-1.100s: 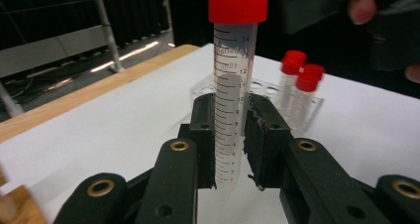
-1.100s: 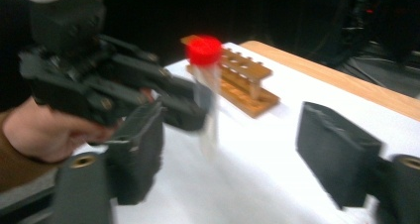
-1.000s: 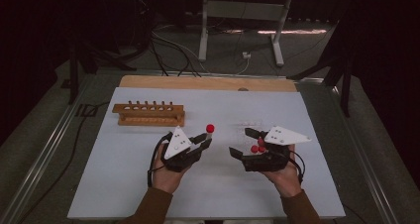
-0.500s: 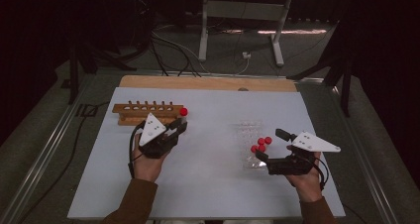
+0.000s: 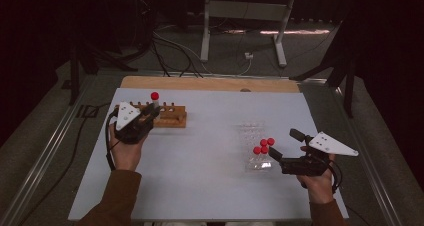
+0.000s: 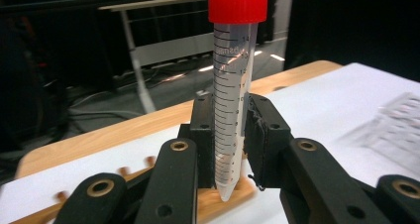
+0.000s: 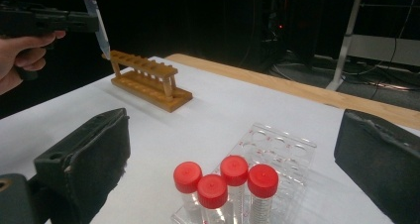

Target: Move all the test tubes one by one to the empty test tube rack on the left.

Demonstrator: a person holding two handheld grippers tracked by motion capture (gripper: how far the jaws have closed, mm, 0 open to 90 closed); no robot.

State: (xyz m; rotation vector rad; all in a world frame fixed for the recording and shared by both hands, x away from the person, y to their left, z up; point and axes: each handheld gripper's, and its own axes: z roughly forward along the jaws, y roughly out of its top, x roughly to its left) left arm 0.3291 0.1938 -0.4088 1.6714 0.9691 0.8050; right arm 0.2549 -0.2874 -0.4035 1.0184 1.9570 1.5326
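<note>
The red-capped tube stands upright between the pads of the left gripper, clamped at its lower half, its tip just above the near end of the wooden rack. Well apart, four more capped tubes stand in a clear plastic rack between the wide-open jaws of the right gripper, which touches none.

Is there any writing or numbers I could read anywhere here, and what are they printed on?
"14", "12": scale numbers beside the graduation marks on the clear plastic tube with the red screw cap, held upright in the left gripper.
A sideways printed word by that scale: too blurred to read; lower numbers also unclear.
Red marks on the clear plastic rack and its red-capped tubes: too small to read.
</note>
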